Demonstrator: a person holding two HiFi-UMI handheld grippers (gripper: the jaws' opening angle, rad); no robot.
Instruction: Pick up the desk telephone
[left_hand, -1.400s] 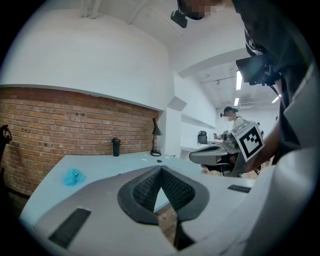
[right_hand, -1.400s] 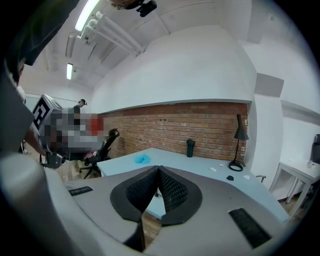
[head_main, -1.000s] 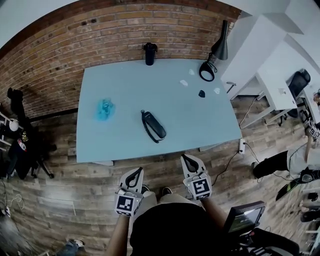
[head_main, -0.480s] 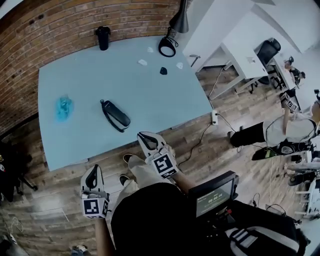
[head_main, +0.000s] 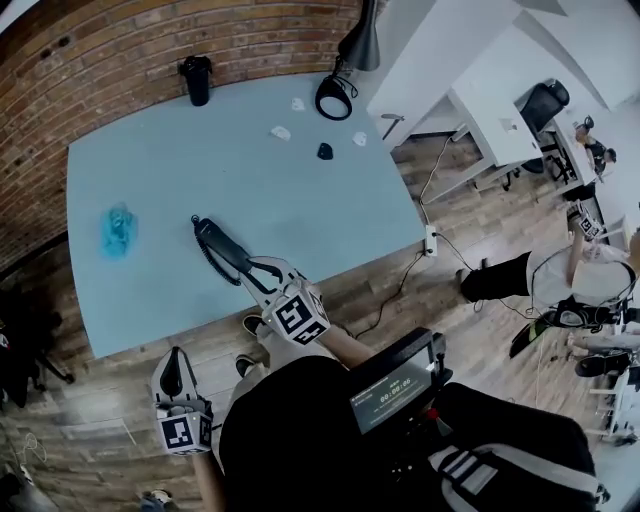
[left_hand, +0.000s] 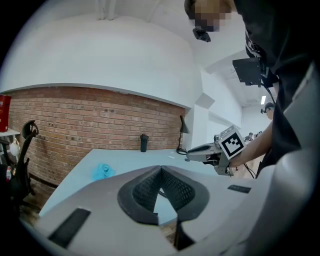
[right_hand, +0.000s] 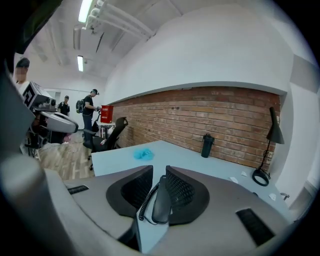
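The desk telephone (head_main: 222, 250) is a black handset with a coiled cord, lying near the front edge of the pale blue table (head_main: 300, 215). My right gripper (head_main: 256, 268) reaches over that edge, its tips just short of the phone's near end. In the right gripper view the telephone (right_hand: 161, 199) lies straight ahead, showing in the narrow gap of the right gripper (right_hand: 159, 172). Its jaws are opening and the pads touch nothing. My left gripper (head_main: 177, 358) hangs back over the wooden floor, off the table. In its own view the left gripper (left_hand: 160, 172) has its tips together, holding nothing.
A crumpled blue thing (head_main: 117, 228) lies at the table's left. A black bottle (head_main: 196, 79) and a black desk lamp (head_main: 340, 82) stand at the far edge by the brick wall, with small scraps (head_main: 282, 132) nearby. White desks and people are to the right.
My right gripper has travelled forward from over the floor to the phone's near end, and its jaws have parted a little. The left gripper drifted slightly and stays back.
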